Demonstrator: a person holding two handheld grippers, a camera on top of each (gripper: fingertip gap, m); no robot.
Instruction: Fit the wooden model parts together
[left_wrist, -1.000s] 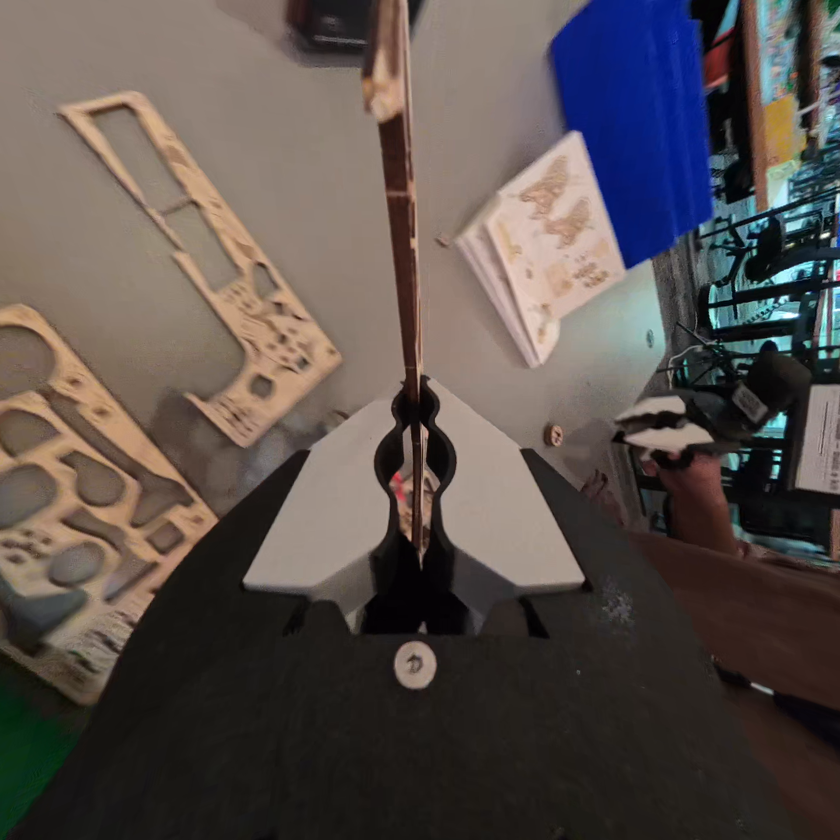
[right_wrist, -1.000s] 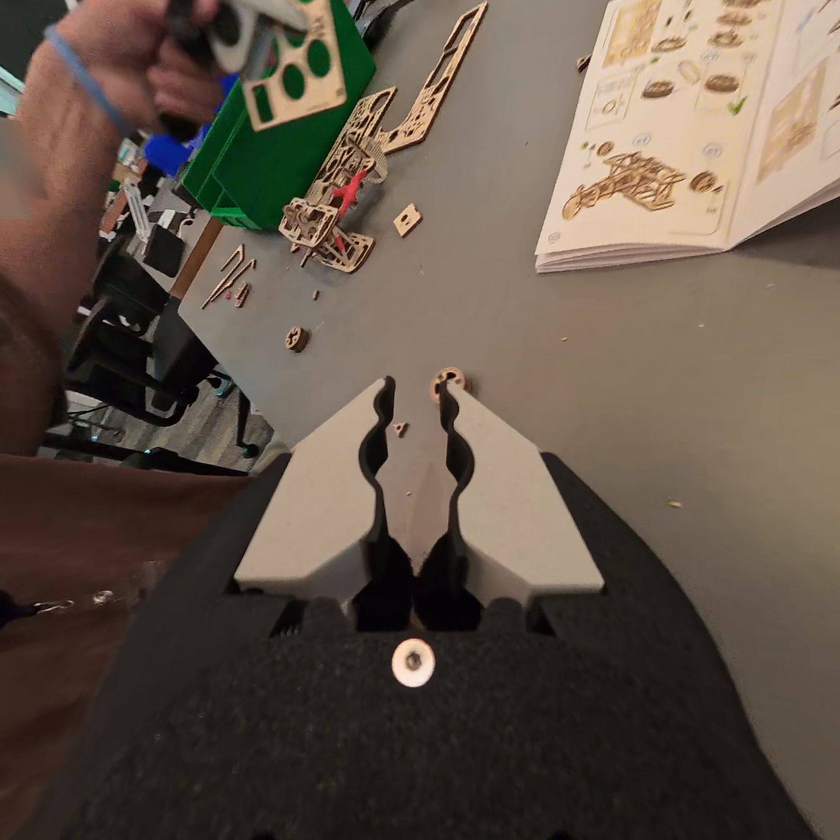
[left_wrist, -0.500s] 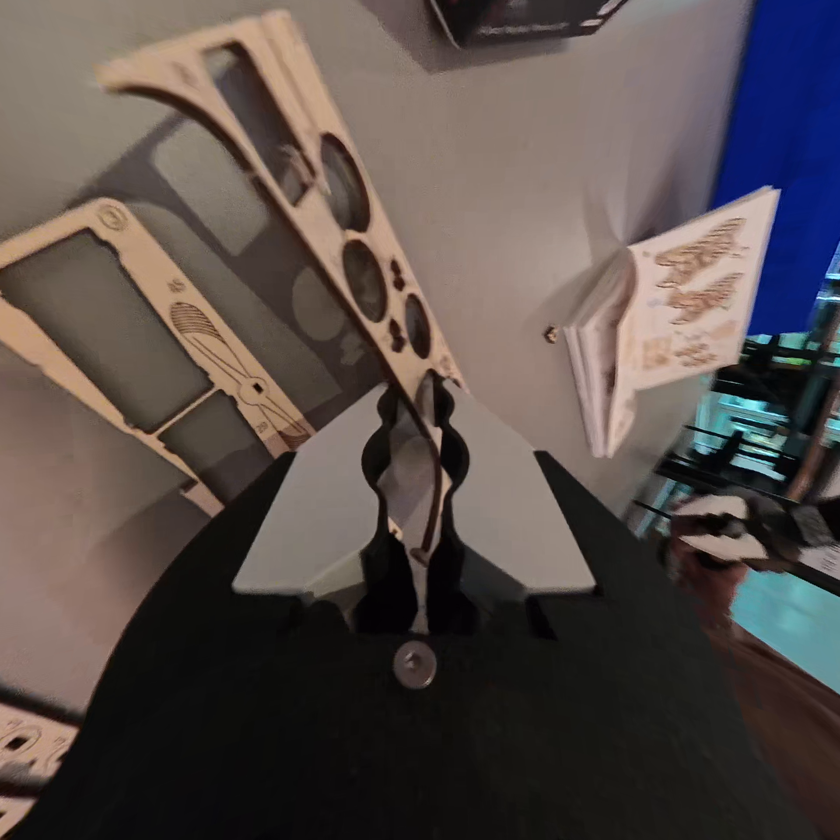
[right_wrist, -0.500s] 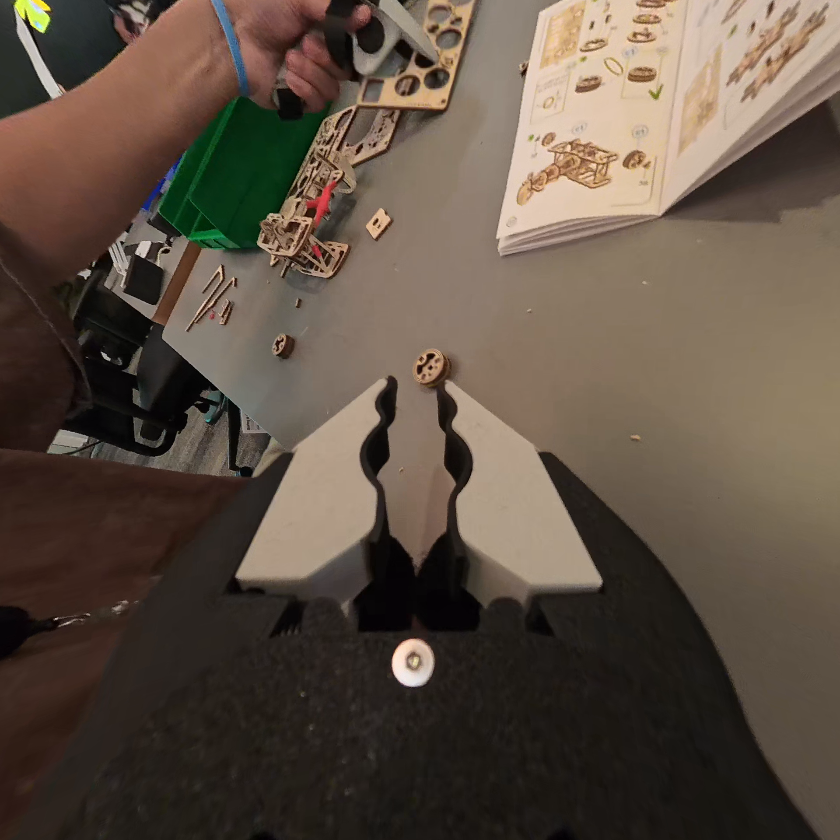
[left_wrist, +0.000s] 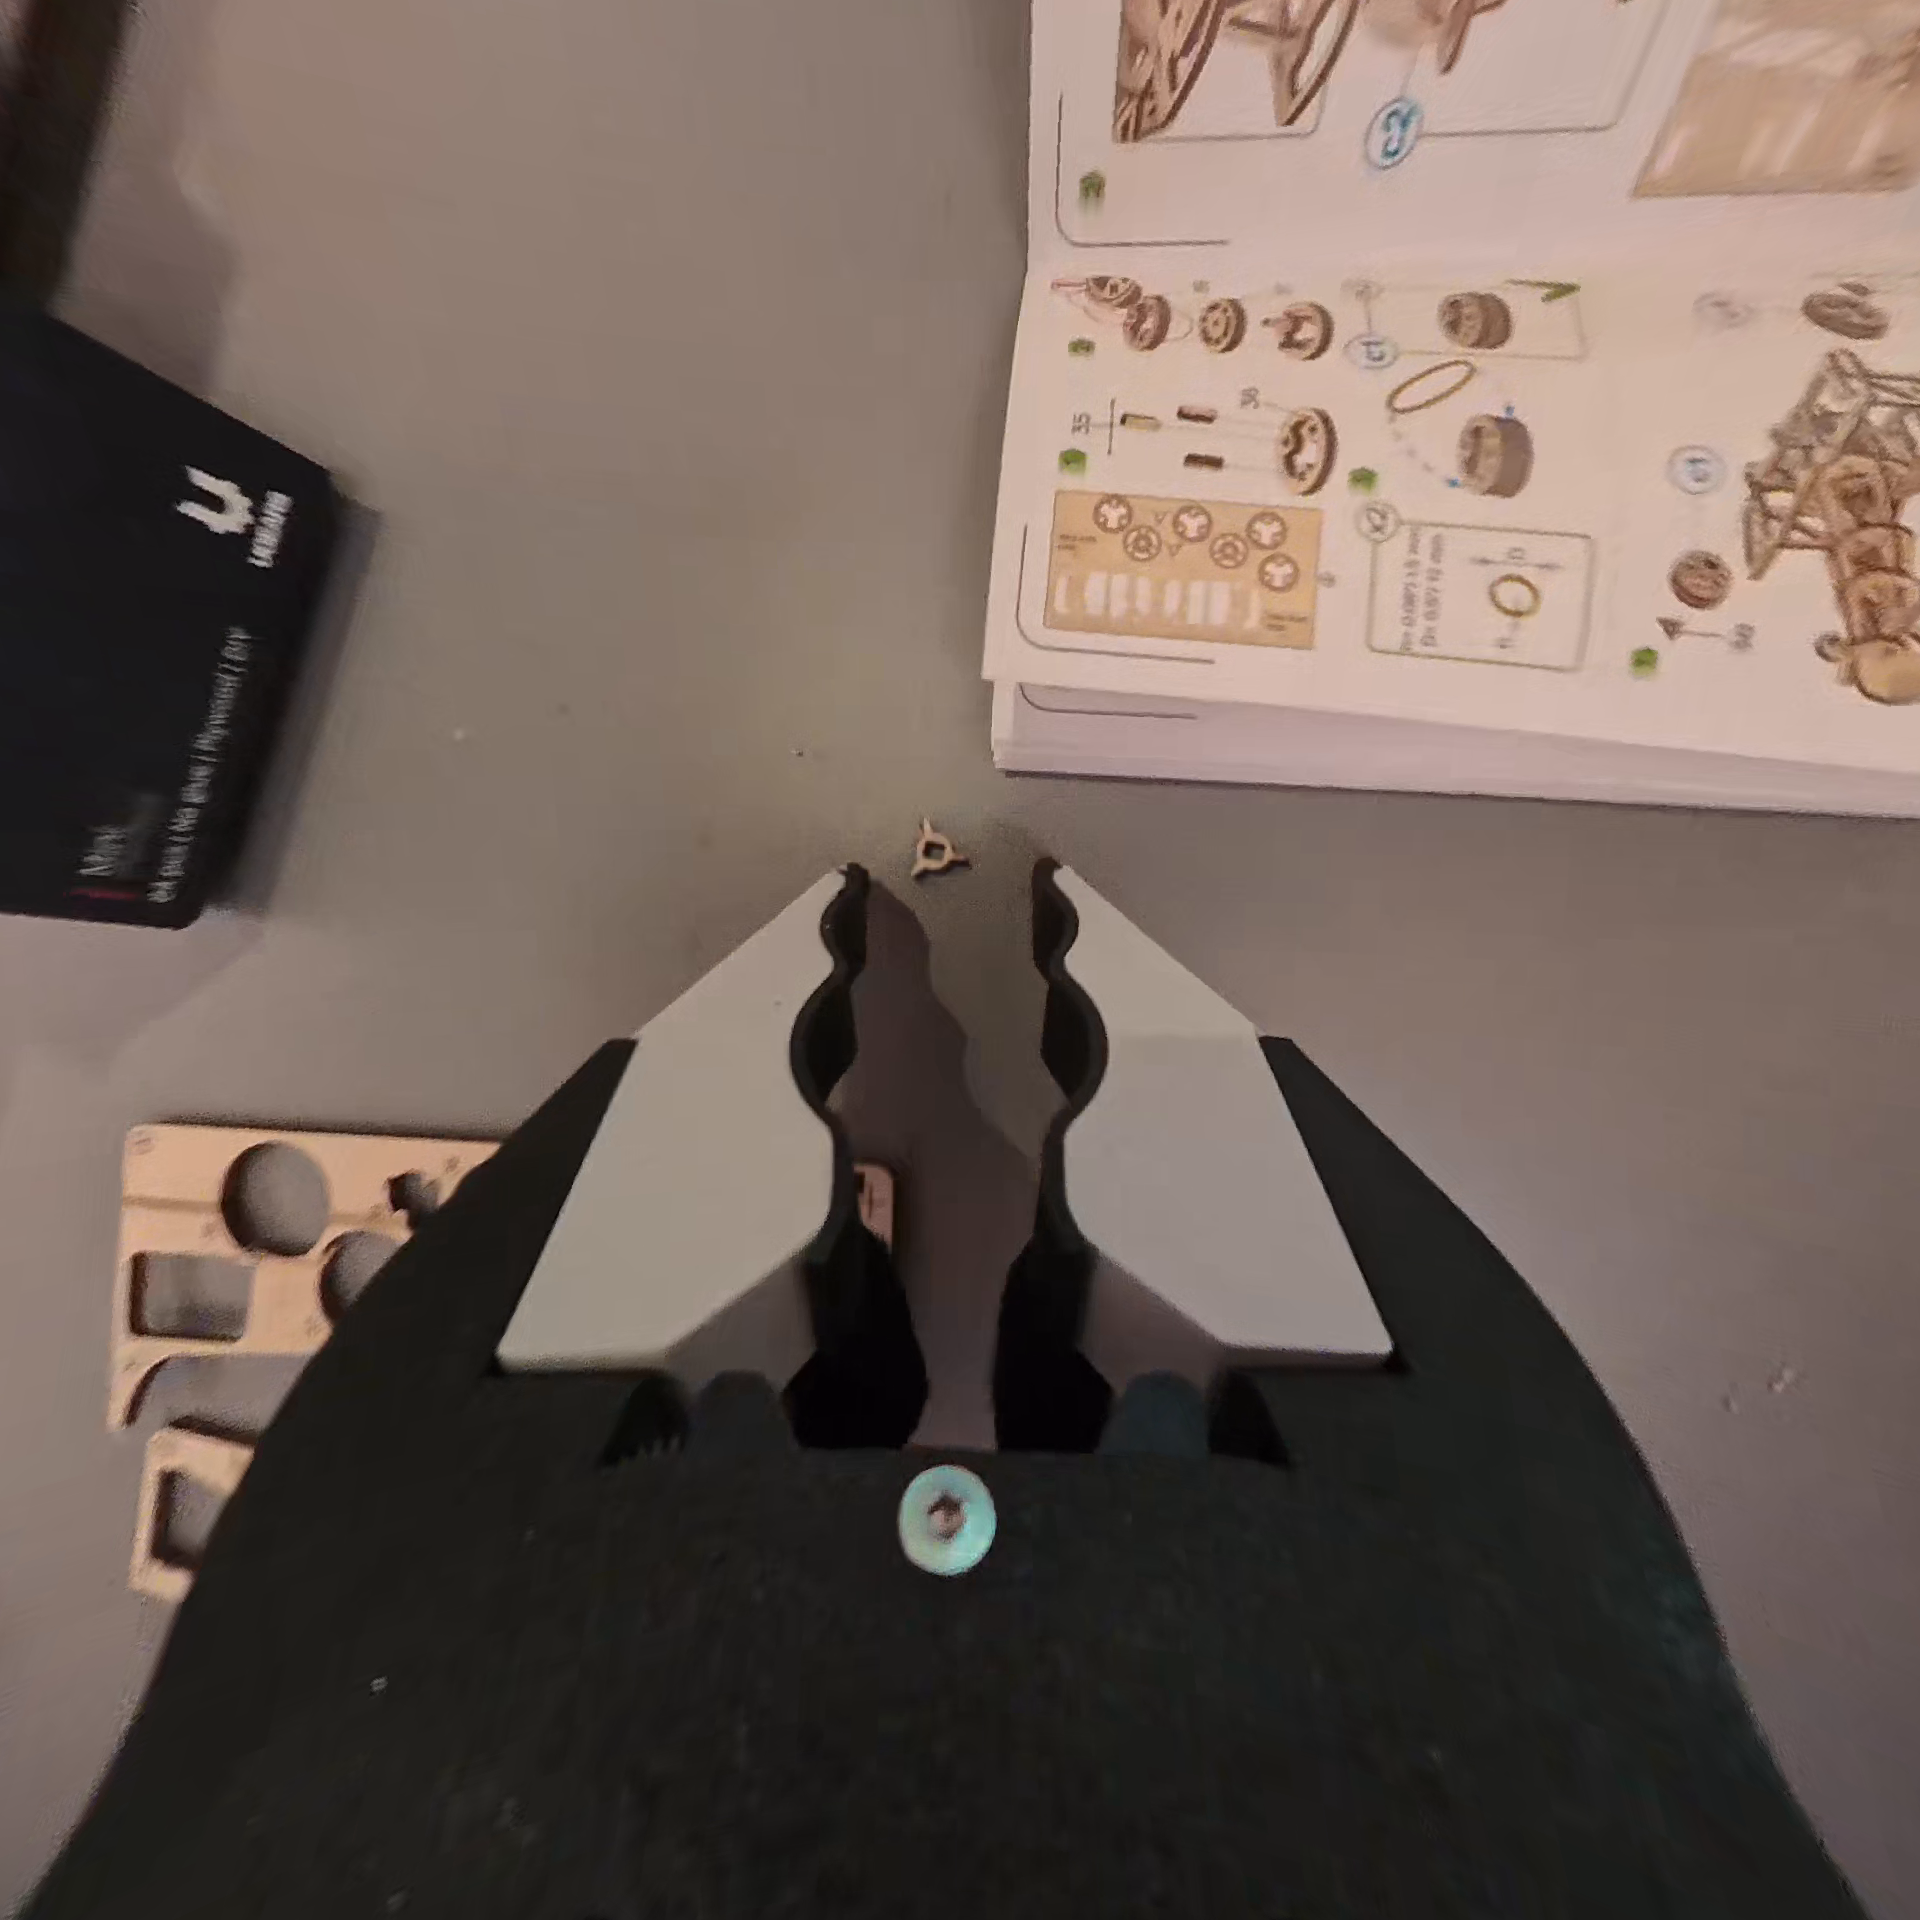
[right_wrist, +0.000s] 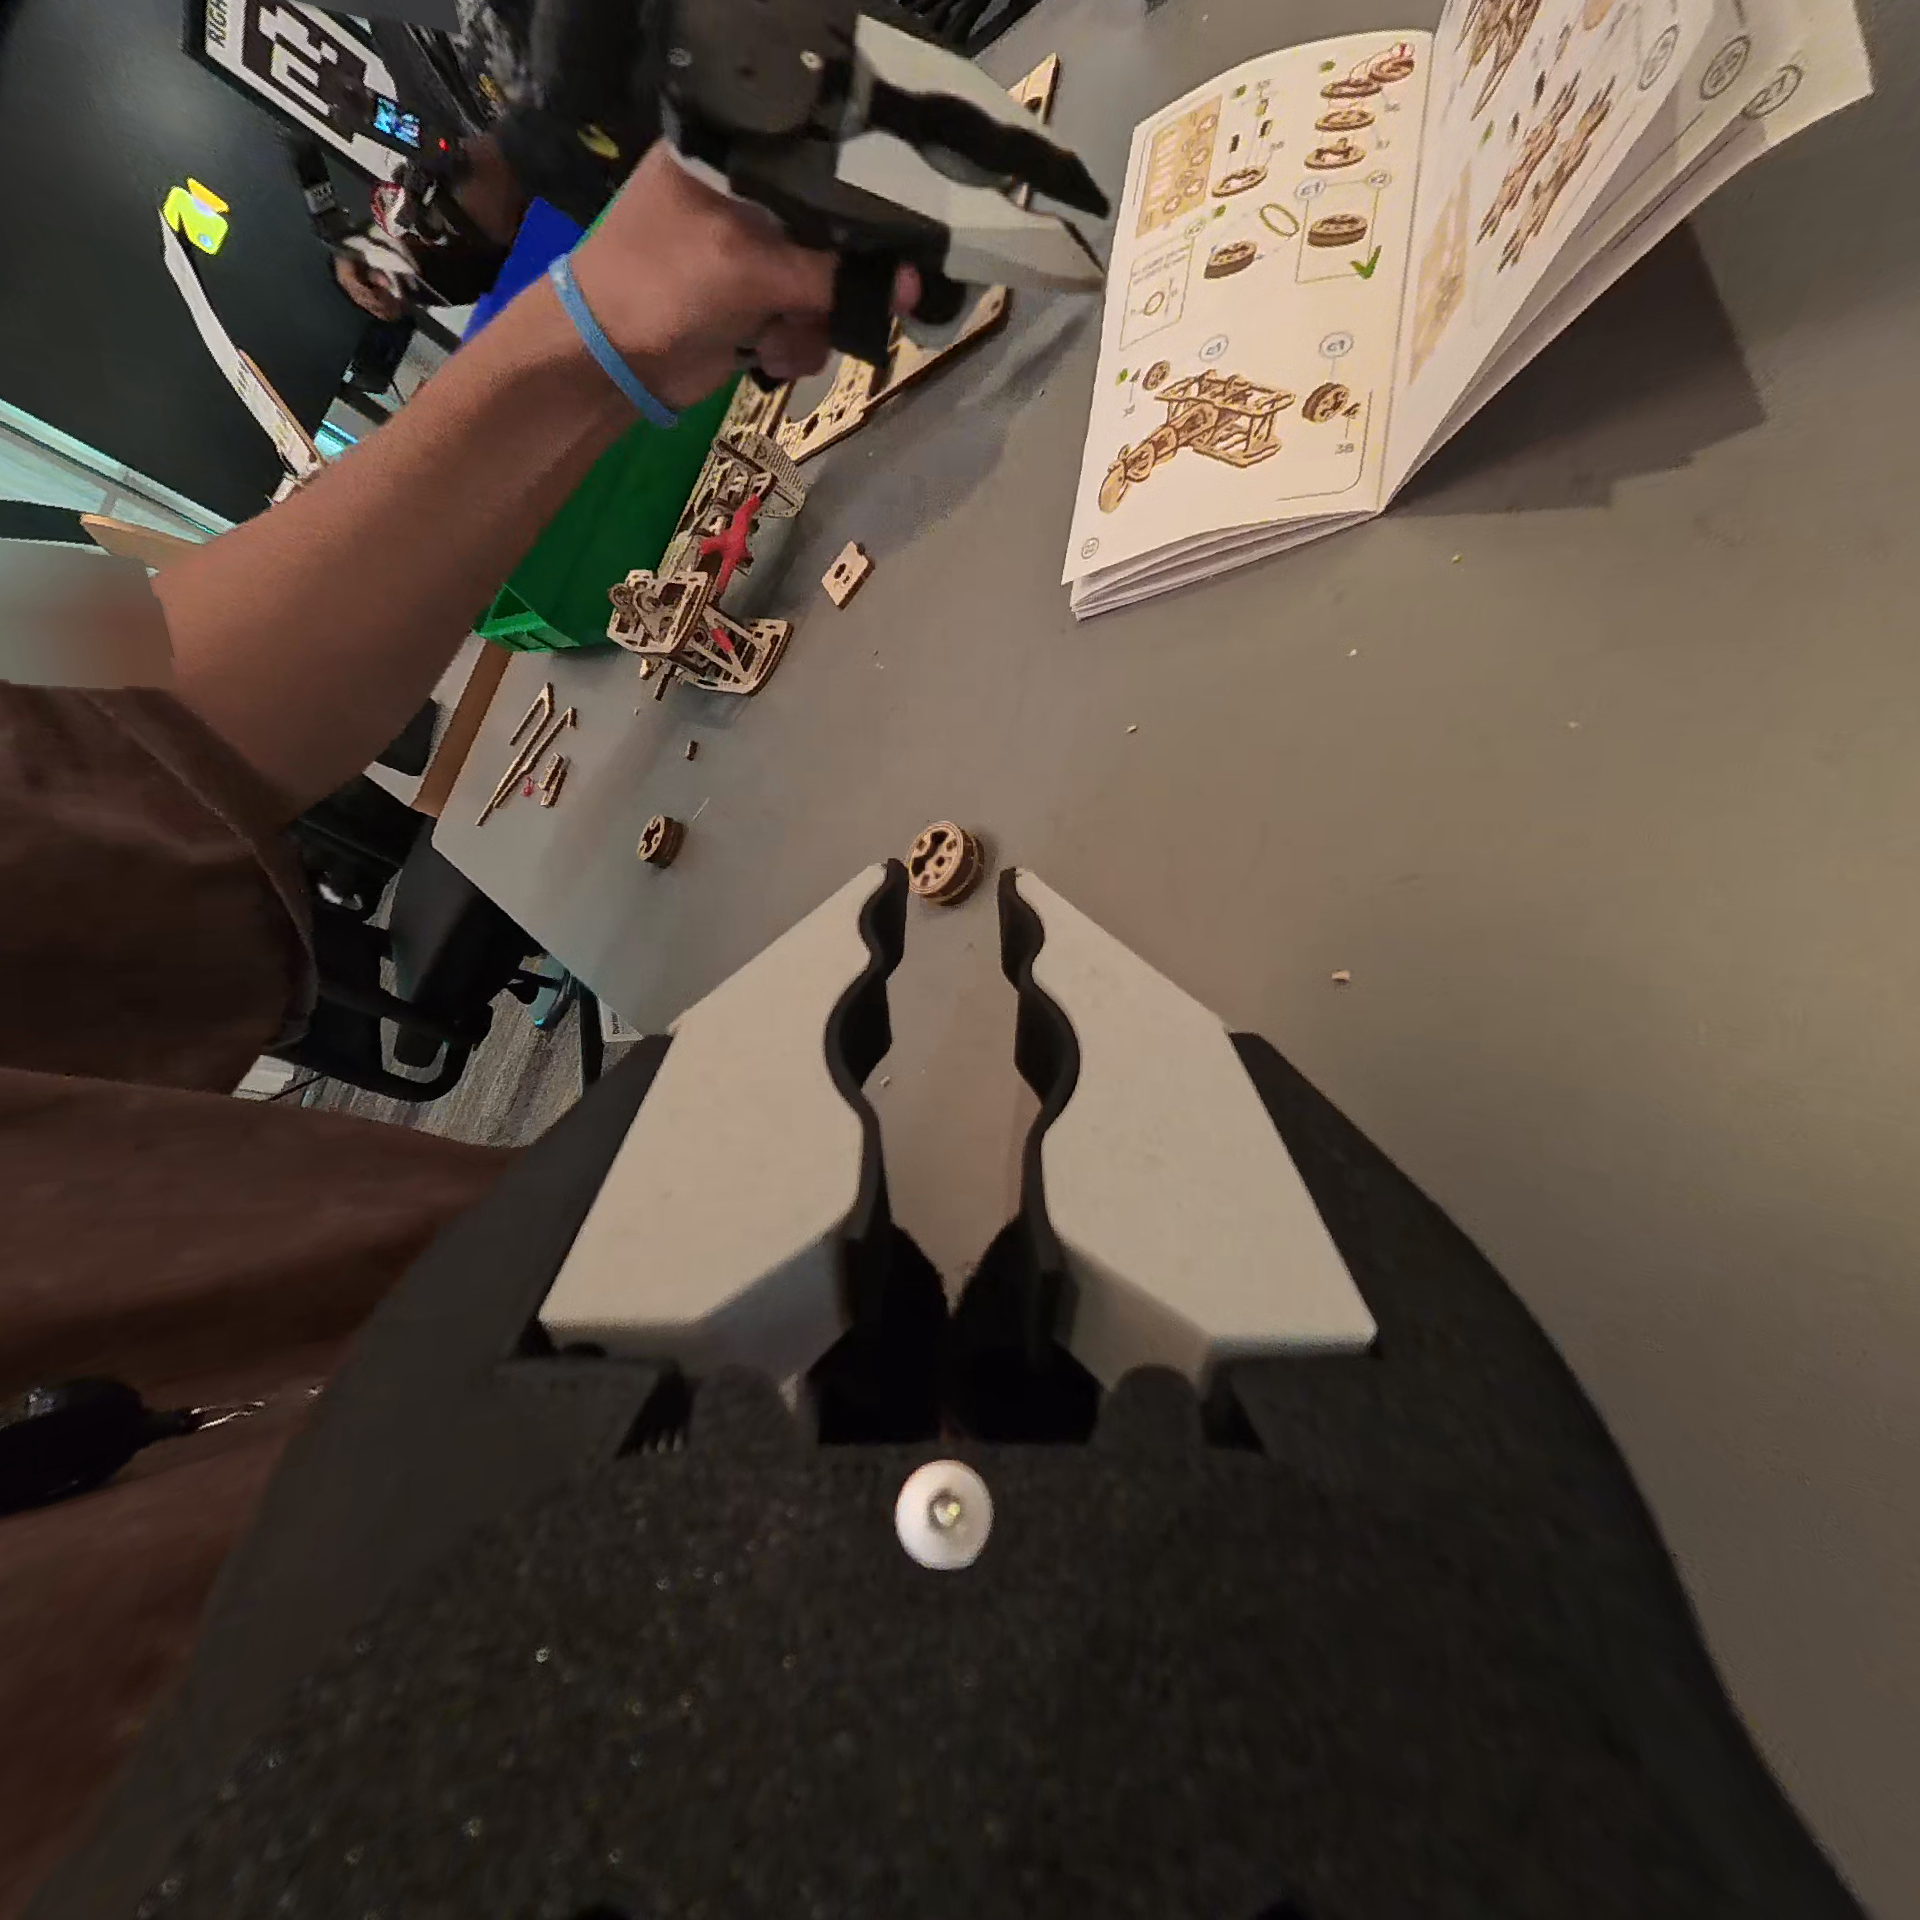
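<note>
My left gripper (left_wrist: 948, 878) is open and empty, low over the grey table (left_wrist: 644, 436). A tiny three-pointed wooden piece (left_wrist: 938, 860) lies just ahead, between its fingertips. A punched-out wooden sheet (left_wrist: 260, 1247) lies flat at the lower left, partly under the gripper. My right gripper (right_wrist: 951, 885) is open and empty, with a small wooden wheel (right_wrist: 943, 862) on the table right at its fingertips. A second wheel (right_wrist: 660, 840) lies to the left. The partly built wooden model (right_wrist: 707, 603) with a red part stands farther back. The left gripper (right_wrist: 1091, 239) also shows at the top of the right wrist view.
An open instruction booklet (left_wrist: 1455, 416) (right_wrist: 1403, 312) lies at the right. A black box (left_wrist: 135, 644) sits at the left. A green bin (right_wrist: 613, 540), thin wooden sticks (right_wrist: 530, 758), a small square piece (right_wrist: 845, 574) and the table's near-left edge show in the right wrist view. The grippers' ends are close to 30 cm from one another. It is some 10 cm from my right tips to the small wooden wheel (right_wrist: 943, 862).
My left gripper has let go of the wooden sheet, opened, and moved over the table toward the booklet and the tiny piece. My right gripper has come closer to the wheel.
</note>
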